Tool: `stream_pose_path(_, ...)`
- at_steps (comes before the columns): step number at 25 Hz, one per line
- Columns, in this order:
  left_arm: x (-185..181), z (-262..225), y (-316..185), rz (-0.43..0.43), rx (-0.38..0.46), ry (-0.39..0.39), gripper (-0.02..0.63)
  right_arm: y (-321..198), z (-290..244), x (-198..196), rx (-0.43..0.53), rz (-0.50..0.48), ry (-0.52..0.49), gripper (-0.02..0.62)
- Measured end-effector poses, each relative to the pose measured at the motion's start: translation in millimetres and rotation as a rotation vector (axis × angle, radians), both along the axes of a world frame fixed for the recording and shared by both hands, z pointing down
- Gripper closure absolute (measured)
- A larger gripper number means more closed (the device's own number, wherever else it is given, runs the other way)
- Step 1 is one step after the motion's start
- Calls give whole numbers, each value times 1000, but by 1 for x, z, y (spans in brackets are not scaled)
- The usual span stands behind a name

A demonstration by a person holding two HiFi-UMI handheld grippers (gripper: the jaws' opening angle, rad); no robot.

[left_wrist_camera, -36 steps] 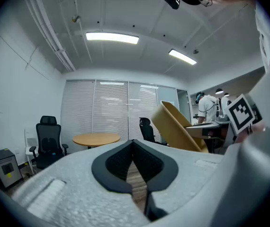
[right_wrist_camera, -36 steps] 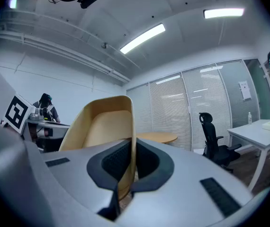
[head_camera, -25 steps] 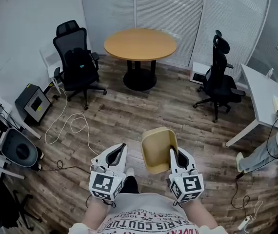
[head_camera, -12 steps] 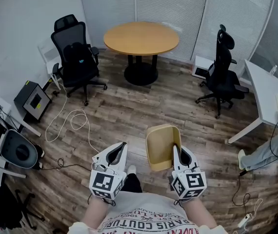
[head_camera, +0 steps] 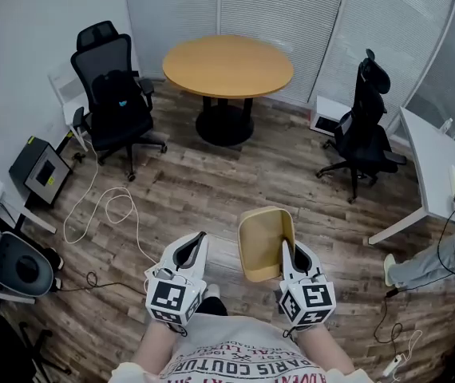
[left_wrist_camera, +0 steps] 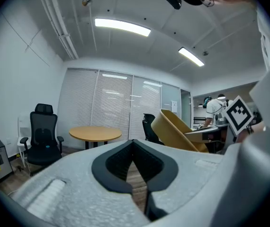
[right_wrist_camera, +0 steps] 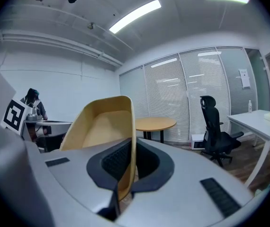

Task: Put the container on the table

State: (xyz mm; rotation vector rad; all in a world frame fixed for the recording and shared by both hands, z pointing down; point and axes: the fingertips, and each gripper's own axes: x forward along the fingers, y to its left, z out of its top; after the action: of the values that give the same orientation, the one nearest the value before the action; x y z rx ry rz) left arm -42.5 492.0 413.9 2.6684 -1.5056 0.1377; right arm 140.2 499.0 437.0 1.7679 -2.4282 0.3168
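A tan open container (head_camera: 263,242) hangs in the air in front of me, its rim pinched by my right gripper (head_camera: 289,255), which is shut on its right wall. In the right gripper view the container (right_wrist_camera: 105,129) rises between the jaws. My left gripper (head_camera: 193,250) is beside it on the left, shut and holding nothing; in the left gripper view the container (left_wrist_camera: 178,130) shows tilted at the right. The round wooden table (head_camera: 227,65) stands at the far side of the room, bare on top.
Black office chairs stand left (head_camera: 116,98) and right (head_camera: 365,130) of the round table. A white desk (head_camera: 435,166) is at the right, with a seated person's leg (head_camera: 427,258) below it. A white cable (head_camera: 108,210) loops on the wood floor; equipment (head_camera: 21,266) sits at the left.
The view has drifted slightly forward and left toward the round table. The container stays held in the right gripper; both grippers keep their pose.
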Motion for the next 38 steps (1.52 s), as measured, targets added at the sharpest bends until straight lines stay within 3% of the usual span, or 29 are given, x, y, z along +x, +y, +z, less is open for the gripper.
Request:
stream_pose_path(6, -32, -7, -69, 10, -7, 35, 600, -67, -11, -32, 10, 14, 19, 583)
stream_pose_path(12, -57, -7, -118, 25, -1, 5, 600, -121, -17, -65, 18, 8, 19, 583)
stream_pose_path(18, -65, -3, -159, -4, -9, 0, 600, -170, -11, -75, 6, -24, 17, 583)
stream_pose_path(29, -42, 1, -271, -182, -14, -13, 600, -313, -1, -53, -3, -184, -7, 583)
stream_pose_path(38, 23, -11, -381, -248, 1, -15, 600, -438, -14, 27, 13, -214, -11, 583)
